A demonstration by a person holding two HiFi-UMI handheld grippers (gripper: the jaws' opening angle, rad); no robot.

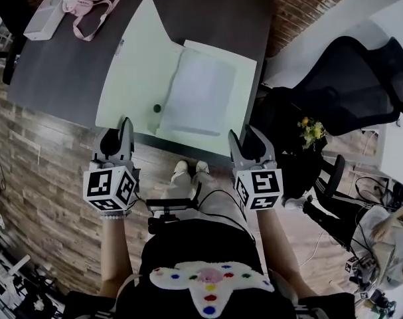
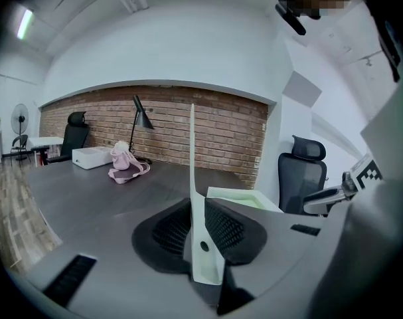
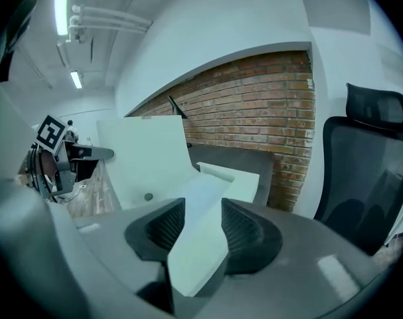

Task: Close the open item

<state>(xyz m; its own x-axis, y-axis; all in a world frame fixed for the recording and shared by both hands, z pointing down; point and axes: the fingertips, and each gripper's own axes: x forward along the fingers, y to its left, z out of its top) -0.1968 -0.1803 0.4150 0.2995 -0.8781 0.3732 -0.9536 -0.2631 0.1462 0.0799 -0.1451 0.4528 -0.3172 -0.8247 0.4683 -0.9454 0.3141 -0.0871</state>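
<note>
Left gripper (image 1: 119,135) and right gripper (image 1: 244,138) are at the open pale-green folder (image 1: 138,72) on the table (image 1: 55,72).

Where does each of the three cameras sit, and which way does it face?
Head view: on the person's head, looking steeply down at the green folder on the table; left gripper, right gripper, forearms and legs show.
Left gripper view: on the left gripper, facing over the table to the brick wall; closing jaws flank the flap.
Right gripper view: on the right gripper, facing the same wall; opening jaws flank the folder's edge.
Shared: the folder, all three.
</note>
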